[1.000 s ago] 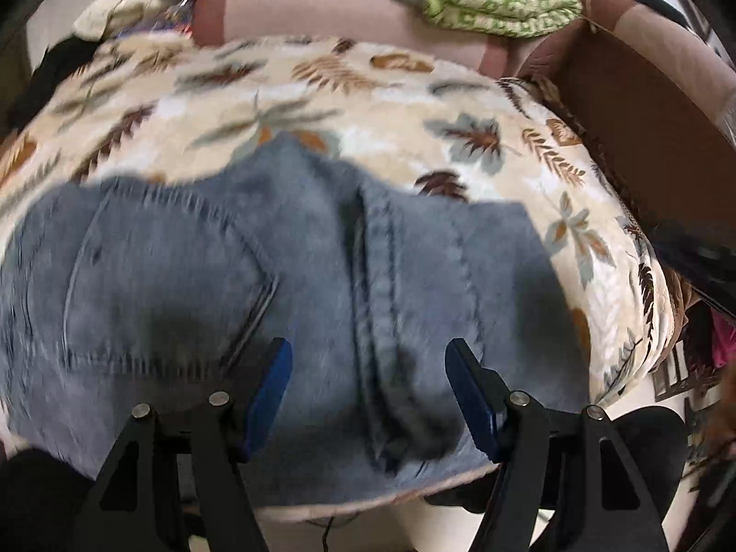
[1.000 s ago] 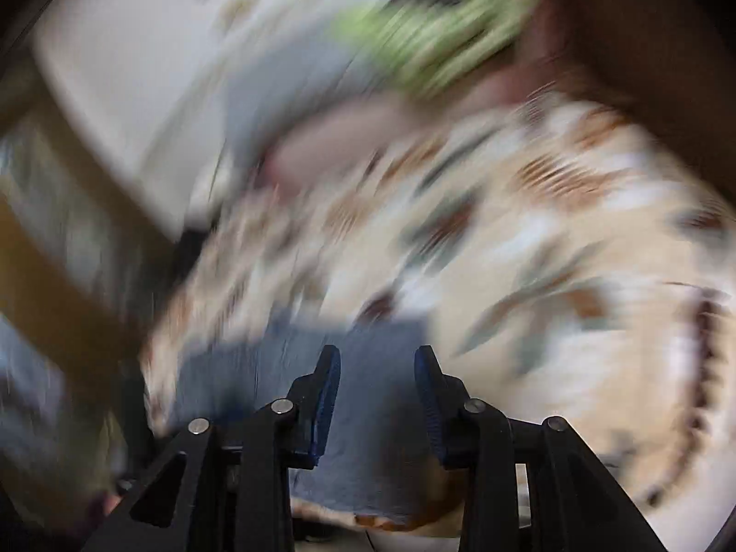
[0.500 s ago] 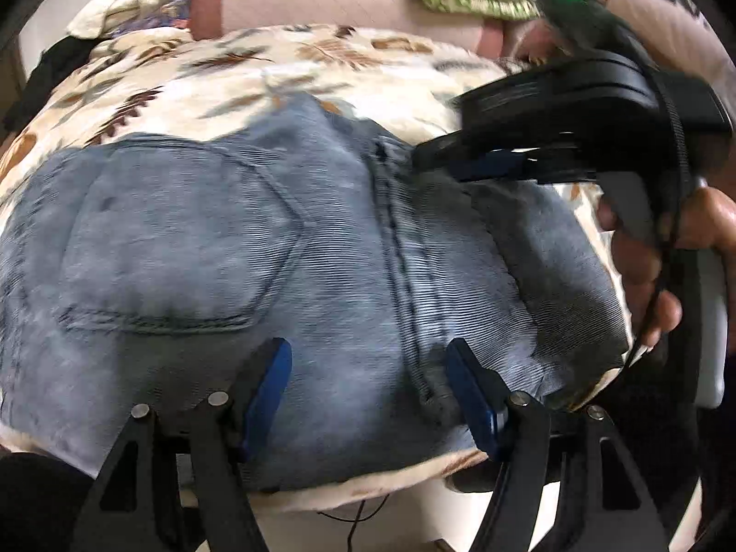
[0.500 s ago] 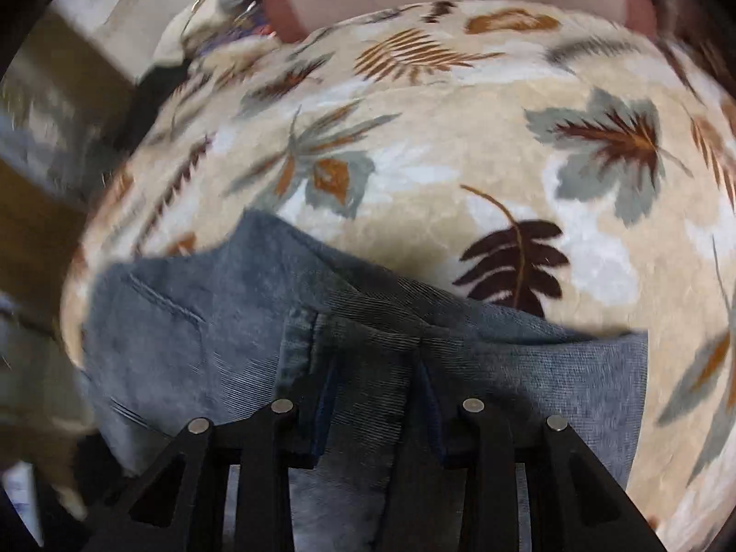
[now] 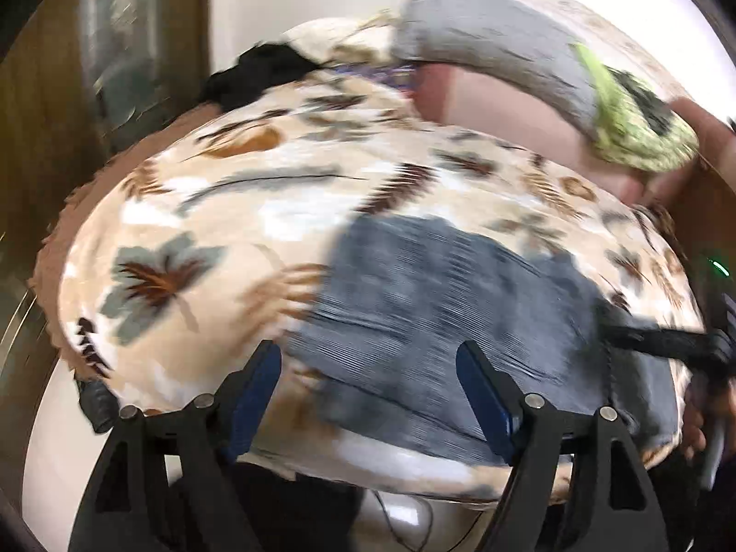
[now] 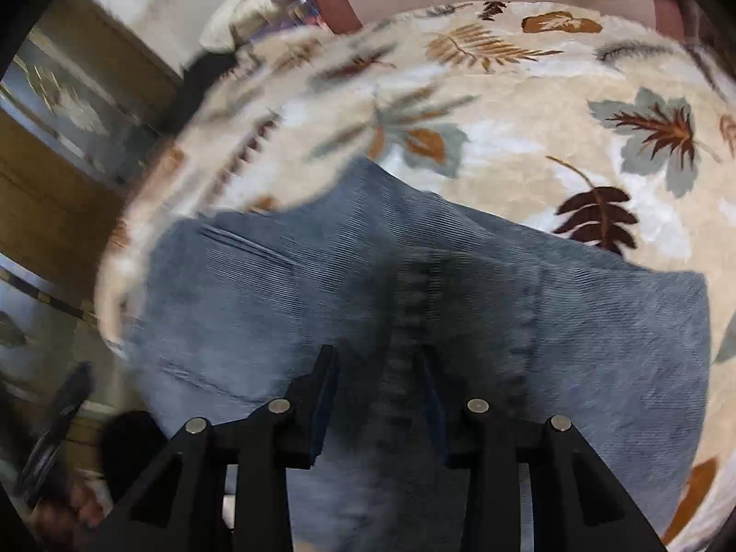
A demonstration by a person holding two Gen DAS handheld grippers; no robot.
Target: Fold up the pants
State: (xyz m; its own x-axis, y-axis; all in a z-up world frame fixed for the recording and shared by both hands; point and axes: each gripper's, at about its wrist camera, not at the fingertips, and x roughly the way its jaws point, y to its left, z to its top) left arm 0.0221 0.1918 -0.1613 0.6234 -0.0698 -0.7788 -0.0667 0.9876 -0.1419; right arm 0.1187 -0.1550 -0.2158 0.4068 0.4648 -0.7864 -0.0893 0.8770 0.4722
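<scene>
Swinging away from over the denim, the left gripper [image 5: 368,395] now hangs above the near edge of the blanket [image 5: 193,239], its blue pads spread wide and opening further, nothing between them. Just ahead and to its right lie the pants [image 5: 451,322], a blue-grey folded bundle on the leaf-patterned cream blanket. The right gripper [image 6: 377,395] sits low on the pants, its jaws half-closed astride the thick centre seam [image 6: 409,322]; whether the pads press on it I cannot tell. Beyond the denim the blanket spreads over a rounded cushion. Farther off lie a pink bolster [image 5: 497,106], a grey pillow [image 5: 483,41] and a green patterned cloth [image 5: 635,138]. At far left stands a wooden door [image 5: 41,138] beside a white wall.
</scene>
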